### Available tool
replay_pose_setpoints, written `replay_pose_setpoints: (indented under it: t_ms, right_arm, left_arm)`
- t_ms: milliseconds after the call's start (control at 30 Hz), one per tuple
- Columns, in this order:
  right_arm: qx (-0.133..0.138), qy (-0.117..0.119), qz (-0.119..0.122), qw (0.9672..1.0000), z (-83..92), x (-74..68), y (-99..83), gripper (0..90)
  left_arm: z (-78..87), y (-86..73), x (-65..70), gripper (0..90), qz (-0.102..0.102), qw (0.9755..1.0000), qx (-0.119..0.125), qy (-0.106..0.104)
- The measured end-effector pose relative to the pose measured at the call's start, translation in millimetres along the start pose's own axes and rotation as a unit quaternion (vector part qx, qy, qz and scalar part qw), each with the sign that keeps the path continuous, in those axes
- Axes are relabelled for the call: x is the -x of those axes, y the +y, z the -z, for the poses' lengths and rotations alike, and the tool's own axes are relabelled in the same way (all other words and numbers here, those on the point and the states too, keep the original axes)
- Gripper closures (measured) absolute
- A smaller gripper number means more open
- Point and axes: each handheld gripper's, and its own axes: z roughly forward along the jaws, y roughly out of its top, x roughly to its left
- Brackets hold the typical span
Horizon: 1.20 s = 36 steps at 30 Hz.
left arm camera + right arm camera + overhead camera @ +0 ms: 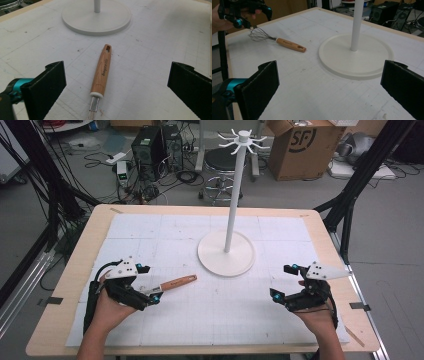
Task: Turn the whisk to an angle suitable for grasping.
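Dark lettering printed along the wooden handle of the whisk [101, 71], too small to read surely in the left gripper view. Large letters "SF" on the side of the cardboard box [299, 147] standing on the floor beyond the table, top flaps open, contents not visible from the high view.

Whisk lying flat on the white gridded mat [200, 315], on the left half of the table [62, 285], handle end with its hanging hole pointing toward the round base of the white hook stand [226, 252], wire head pointing toward the person. Handle end near the stand base but clearly apart from it. Stand upright at the middle of the mat, thin pole rising to a ring of short hooks at the top, nothing hanging there.

Left gripper [146, 284] held low over the wire head of the whisk, jaws spread wide, one on each side of the whisk with free space on both sides, no contact with the handle to be seen in the left gripper view. Whether the wire head touches the gripper, cannot tell.

Right gripper [283, 281] at the right side of the mat, well apart from the whisk, jaws also spread wide, holding nothing, aimed roughly toward the stand base.
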Motion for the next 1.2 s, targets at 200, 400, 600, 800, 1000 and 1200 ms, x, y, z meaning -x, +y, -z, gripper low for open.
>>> replay_pose_setpoints:
  t_ms: [200, 400, 600, 800, 1000, 1200]
  right_arm:
    - [0.0, 0.001, -0.004, 1.0, 1.1, 1.7, -1.1, 0.6]
    - [0.003, -0.001, -0.005, 1.0, 1.4, 3.2, -1.0, 0.6]
    - [0.001, -0.002, -0.006, 1.0, 0.4, 4.6, -1.4, 0.6]
    - [-0.001, -0.001, -0.006, 1.0, -1.1, 4.9, -2.0, 0.6]
    - [0.0, 0.0, -0.011, 0.9999, -0.4, 5.8, -2.6, 0.7]
    - [-0.003, 0.0, -0.007, 1.0, -2.5, 6.0, -3.1, 0.7]
  left_arm:
    - [-3.1, 4.7, -0.6, 2.4, -0.002, 0.9999, -0.014, 0.005]
    - [-9.6, 13.9, -0.6, 2.4, -0.011, 0.9994, -0.032, 0.004]
    - [-18.6, 24.9, -4.5, 2.4, -0.017, 0.9983, -0.055, 0.005]
    - [-28.9, 32.7, -7.3, 2.4, -0.013, 0.9968, -0.079, 0.007]
    - [-40.1, 37.9, -6.9, 2.4, -0.025, 0.9927, -0.117, 0.013]
    - [-52.8, 44.5, -6.8, 2.4, -0.032, 0.9875, -0.154, 0.009]
